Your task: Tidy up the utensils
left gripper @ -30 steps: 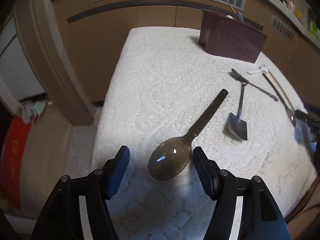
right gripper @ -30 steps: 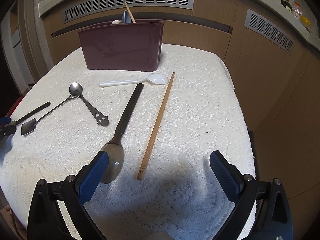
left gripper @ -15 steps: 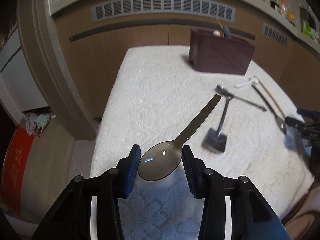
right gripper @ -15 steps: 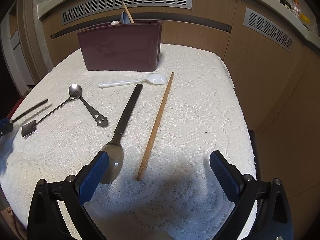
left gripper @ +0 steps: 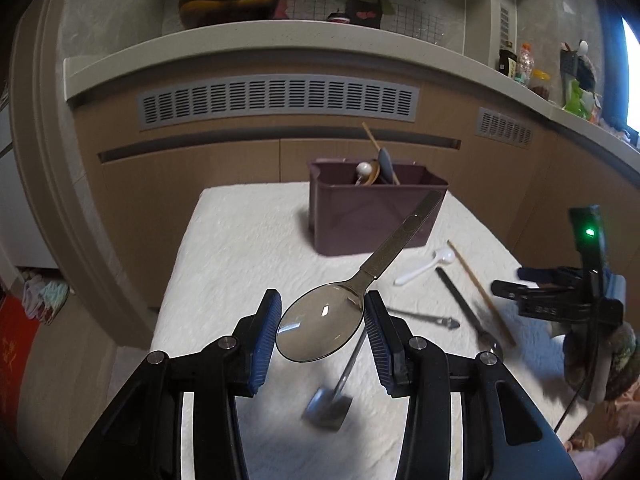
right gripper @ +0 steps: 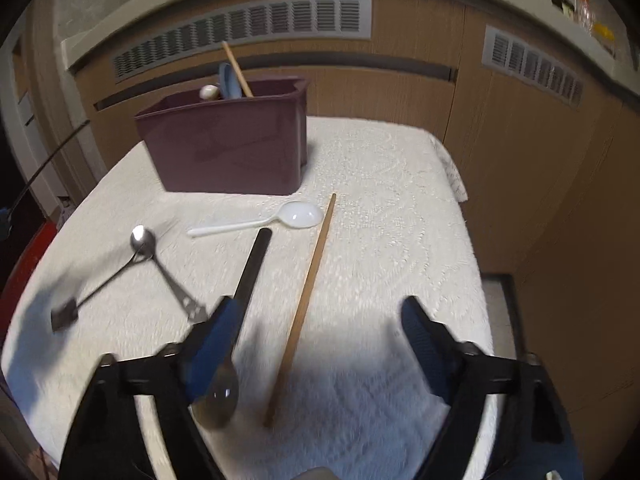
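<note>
your left gripper [left gripper: 322, 330] was clamped on the bowl of a smoky translucent spoon [left gripper: 352, 304], lifted clear of the white lace tablecloth [left gripper: 248, 248], its flat handle pointing up toward the maroon utensil bin [left gripper: 360, 216]. the spoon looked light, stiff and glossy; held by the curved bowl, it could probably slip or pivot, so the neck or handle would likely give a surer hold. your right gripper [right gripper: 320, 344] had just been closing, yet its jaws stood apart with only a wooden chopstick [right gripper: 308, 292] lying between them, untouched. the chopstick seemed light, rigid and thin, best pinched near mid-length. a black-handled spoon [right gripper: 250, 268] lay partly under the left finger. only the right view showed the white plastic spoon [right gripper: 276, 218] and the crossed metal spoons [right gripper: 142, 240] sharply; only the left view showed the held spoon and the shelf behind.
</note>
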Action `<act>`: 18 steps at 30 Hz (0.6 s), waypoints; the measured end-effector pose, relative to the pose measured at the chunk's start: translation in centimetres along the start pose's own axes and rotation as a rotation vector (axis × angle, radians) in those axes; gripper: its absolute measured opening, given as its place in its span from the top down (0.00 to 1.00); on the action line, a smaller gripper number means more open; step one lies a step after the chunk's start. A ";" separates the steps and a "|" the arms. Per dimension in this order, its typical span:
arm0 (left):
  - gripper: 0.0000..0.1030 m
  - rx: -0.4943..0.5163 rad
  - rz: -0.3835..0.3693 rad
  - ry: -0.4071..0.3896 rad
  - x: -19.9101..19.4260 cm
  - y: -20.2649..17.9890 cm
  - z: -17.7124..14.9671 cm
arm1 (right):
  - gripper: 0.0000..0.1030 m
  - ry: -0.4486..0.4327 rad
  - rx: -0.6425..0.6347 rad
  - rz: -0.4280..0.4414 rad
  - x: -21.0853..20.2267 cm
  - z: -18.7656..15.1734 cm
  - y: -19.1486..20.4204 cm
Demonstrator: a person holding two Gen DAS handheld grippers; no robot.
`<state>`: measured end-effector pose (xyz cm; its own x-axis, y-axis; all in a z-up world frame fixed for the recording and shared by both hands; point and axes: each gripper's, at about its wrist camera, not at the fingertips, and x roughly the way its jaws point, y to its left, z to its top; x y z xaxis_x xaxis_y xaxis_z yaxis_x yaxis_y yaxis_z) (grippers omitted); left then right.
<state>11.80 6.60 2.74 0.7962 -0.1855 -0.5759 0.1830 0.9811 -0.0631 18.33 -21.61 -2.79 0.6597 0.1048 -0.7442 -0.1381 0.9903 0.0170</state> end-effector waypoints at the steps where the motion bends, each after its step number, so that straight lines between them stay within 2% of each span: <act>1: 0.57 0.001 -0.013 0.002 0.4 -0.3 0.2 | 0.49 0.036 0.014 0.021 1.2 0.8 0.0; 2: 0.57 0.001 -0.019 0.002 0.7 -0.4 0.2 | 0.56 0.057 0.017 0.029 2.0 1.2 0.1; 8: 0.57 -0.003 -0.025 0.025 2.0 0.1 -0.3 | 0.59 0.141 0.019 -0.047 6.9 2.9 1.1; 10: 0.57 -0.019 -0.029 0.032 2.2 0.5 -0.5 | 0.65 0.124 0.022 -0.059 7.3 3.4 1.3; 11: 0.57 -0.032 -0.033 0.034 2.2 0.8 -0.6 | 0.86 0.126 0.011 -0.055 7.5 3.6 1.5; 12: 0.57 -0.044 -0.039 0.036 2.3 1.1 -0.7 | 0.95 0.134 -0.009 -0.037 7.5 3.7 1.9; 15: 0.57 -0.083 -0.066 0.034 2.2 1.9 -0.9 | 0.96 0.132 -0.034 -0.025 6.7 3.6 2.4; 18: 0.57 -0.106 -0.087 0.018 1.7 1.9 -0.7 | 0.96 0.075 -0.023 -0.005 4.1 3.2 1.9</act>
<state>13.06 8.23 1.06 0.7695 -0.2702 -0.5787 0.1881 0.9618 -0.1989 23.11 -18.99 -3.65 0.6034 0.0918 -0.7922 -0.1526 0.9883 -0.0017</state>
